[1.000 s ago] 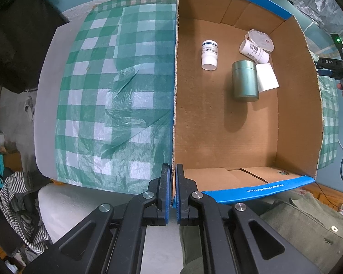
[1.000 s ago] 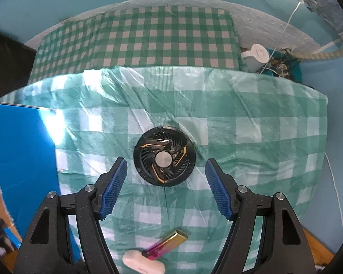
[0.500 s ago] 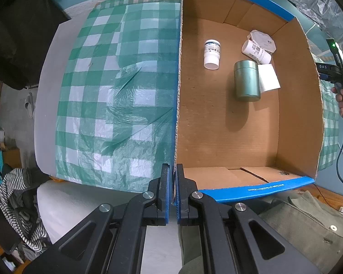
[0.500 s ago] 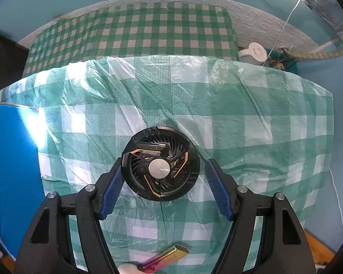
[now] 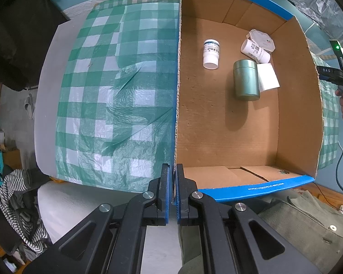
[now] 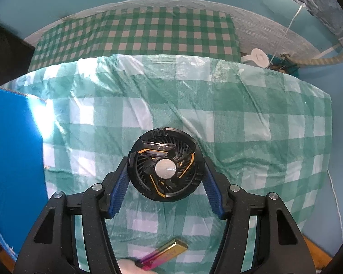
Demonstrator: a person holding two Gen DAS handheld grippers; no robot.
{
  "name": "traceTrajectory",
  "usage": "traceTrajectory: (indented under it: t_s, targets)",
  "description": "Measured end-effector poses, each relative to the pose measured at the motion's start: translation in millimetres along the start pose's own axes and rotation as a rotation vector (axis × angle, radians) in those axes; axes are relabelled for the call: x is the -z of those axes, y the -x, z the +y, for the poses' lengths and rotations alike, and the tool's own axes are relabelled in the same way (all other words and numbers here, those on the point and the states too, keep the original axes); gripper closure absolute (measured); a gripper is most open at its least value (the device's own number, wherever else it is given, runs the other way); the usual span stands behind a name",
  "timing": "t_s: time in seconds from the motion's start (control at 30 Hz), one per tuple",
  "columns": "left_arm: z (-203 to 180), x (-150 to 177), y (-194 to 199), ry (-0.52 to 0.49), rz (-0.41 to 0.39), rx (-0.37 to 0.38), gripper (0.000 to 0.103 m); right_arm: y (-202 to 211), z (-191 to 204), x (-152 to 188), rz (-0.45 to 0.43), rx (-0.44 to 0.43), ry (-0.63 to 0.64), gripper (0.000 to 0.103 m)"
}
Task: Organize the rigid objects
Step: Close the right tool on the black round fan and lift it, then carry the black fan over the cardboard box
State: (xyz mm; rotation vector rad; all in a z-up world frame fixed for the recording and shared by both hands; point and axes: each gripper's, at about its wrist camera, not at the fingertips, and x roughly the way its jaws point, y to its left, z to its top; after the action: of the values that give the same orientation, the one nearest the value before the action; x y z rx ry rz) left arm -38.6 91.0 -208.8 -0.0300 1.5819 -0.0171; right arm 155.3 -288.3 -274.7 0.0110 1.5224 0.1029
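Observation:
My right gripper is shut on a round black fan with orange trim, its blue pads against both sides of it, just above the green checked cloth. My left gripper is shut on the near corner of the cardboard box's left wall. In the box lie a white bottle, a green can, a second white bottle, a white lidded tub and a white card.
An iridescent pink-gold bar and a white object lie on the cloth under my right gripper. The box's blue outer wall stands at the left. A white device and cables sit beyond the table's far right.
My right gripper moved forward around the fan and closed on it. My left gripper kept its hold on the box wall.

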Motion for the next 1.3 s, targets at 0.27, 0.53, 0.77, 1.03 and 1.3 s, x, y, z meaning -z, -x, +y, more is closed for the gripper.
traceTrajectory:
  t_s: [0.27, 0.53, 0.77, 1.03, 1.3]
  targets:
    - [-0.5, 0.2, -0.3, -0.002, -0.001, 0.001, 0.099, 22.3, 16.1, 7.1, -0.009, -0.025, 0.035, 0.042]
    - [-2.0, -0.7, 1.6, -0.008, -0.009, 0.003, 0.099, 54.5, 50.0, 11.5, -0.042, -0.046, 0.112, 0.042]
    - [-2.4, 0.5, 2.7, -0.014, -0.013, 0.002, 0.099, 80.9, 77.1, 12.0, -0.054, -0.071, 0.155, 0.042]
    - [-2.7, 0.6, 2.9, -0.013, -0.014, 0.002, 0.099, 106.6, 110.6, 12.3, -0.068, -0.088, 0.213, 0.042]
    - [-2.3, 1.1, 2.5, -0.014, -0.014, 0.003, 0.099, 118.3, 142.3, 7.8, -0.078, -0.096, 0.267, 0.042]
